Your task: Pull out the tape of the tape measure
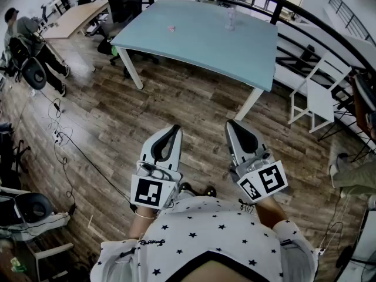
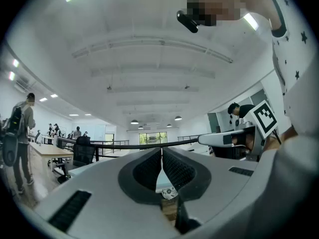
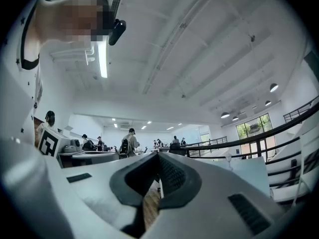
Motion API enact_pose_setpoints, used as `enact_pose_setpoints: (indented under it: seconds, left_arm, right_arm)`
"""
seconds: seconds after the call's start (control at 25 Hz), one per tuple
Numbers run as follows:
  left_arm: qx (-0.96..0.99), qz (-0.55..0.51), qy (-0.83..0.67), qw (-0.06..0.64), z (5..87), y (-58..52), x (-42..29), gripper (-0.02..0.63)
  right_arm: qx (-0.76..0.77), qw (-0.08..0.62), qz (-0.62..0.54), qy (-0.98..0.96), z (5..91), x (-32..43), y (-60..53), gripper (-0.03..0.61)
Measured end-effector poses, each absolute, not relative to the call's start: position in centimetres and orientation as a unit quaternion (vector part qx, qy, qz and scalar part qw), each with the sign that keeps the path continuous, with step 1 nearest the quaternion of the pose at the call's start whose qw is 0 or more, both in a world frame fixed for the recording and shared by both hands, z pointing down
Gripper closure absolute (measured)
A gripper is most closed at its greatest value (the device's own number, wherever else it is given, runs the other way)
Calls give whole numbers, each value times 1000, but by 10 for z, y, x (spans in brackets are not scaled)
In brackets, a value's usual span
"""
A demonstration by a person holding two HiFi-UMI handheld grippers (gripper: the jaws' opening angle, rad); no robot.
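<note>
- My left gripper [image 1: 174, 128] is fully closed, pads pressed together with nothing between them. It points about level, held close to my chest.
- My right gripper [image 1: 231, 124] is likewise closed on nothing and tipped slightly upward, just beside the left one but apart from it.
- Both hang over the brown wood-plank floor [image 1: 176, 101], well apart from the pale blue-green rectangular surface on white legs [image 1: 247, 57] ahead.
- I cannot pick out the tape measure with any certainty. A small pinkish object [image 1: 171, 27] lies on the far part of that surface and may be it, but it is too small to tell. A clear plastic bottle [image 1: 230, 17] stands further right.
- My judgement is that the task has not begun. This is the approach step, with no contact and no tape drawn.
- Next I need to walk up to the surface and confirm the target. Then I should open both grippers, pin the case with one and pinch the tape's end hook with the other.
- The hook is small, so a slow, well-aligned pinch seems wise.
</note>
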State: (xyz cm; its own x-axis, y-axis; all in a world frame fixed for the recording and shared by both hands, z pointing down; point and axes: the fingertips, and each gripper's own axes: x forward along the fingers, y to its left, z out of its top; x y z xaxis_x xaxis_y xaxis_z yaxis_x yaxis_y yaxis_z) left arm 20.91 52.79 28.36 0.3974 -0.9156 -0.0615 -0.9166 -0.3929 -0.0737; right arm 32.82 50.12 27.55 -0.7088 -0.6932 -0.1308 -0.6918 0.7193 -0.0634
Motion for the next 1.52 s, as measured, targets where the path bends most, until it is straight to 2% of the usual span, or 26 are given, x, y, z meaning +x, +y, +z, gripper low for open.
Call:
enact_pose_setpoints:
  seconds: [0.52,0.96,1.52]
  left_arm:
    - [-837,8,546,40,286,532,202,581]
    - [-844,19,535,31,290,524,185,581]
    - [-825,20,564,29,295,524,111,581]
  right_arm:
    - [-389,93,-18,917,273,331,504,580]
    - [-407,63,-11,911,282,314,498,580]
    - [-381,61,-11,923,281,244,489,580]
